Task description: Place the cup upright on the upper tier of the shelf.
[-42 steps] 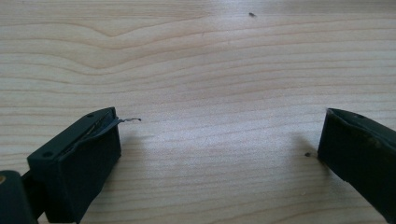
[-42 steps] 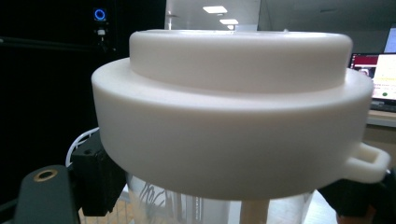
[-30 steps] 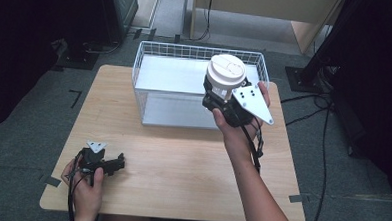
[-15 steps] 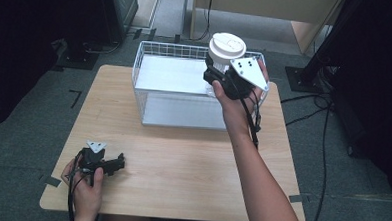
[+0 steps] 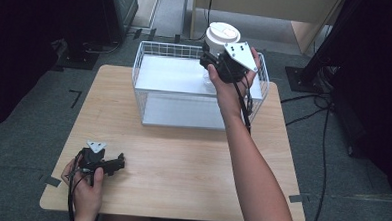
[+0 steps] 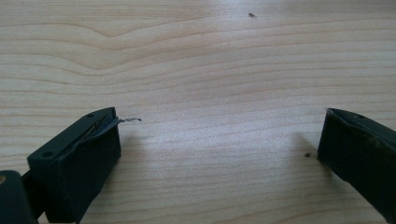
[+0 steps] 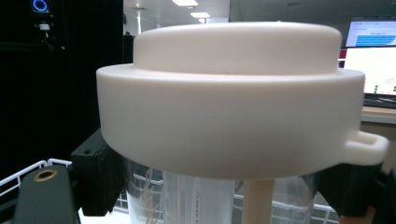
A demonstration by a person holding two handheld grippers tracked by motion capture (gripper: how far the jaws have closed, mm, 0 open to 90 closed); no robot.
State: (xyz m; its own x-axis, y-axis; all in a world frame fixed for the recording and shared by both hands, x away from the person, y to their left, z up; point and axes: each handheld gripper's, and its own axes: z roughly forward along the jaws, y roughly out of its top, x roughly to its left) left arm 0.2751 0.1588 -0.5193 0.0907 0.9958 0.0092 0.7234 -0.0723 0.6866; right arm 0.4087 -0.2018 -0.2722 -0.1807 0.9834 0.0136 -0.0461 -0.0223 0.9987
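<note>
At the table's near left corner, the left gripper [image 5: 112,163] rests idle with jaws spread on bare wood. The right gripper [image 5: 221,66] pinches an upright clear bottle [image 5: 221,37] below its white cap, directly above the wire basket [image 5: 149,96], so lowering goes straight down

I see a clear cup [image 5: 217,56] with a white lid [image 7: 229,98], upright. It hangs over the wire basket [image 5: 151,51], clamped below the lid.

Matt white plastic lid [image 7: 231,98], clear glossy cup [image 7: 196,198], white wire basket [image 5: 158,59], pale wood table [image 5: 182,160]
</note>
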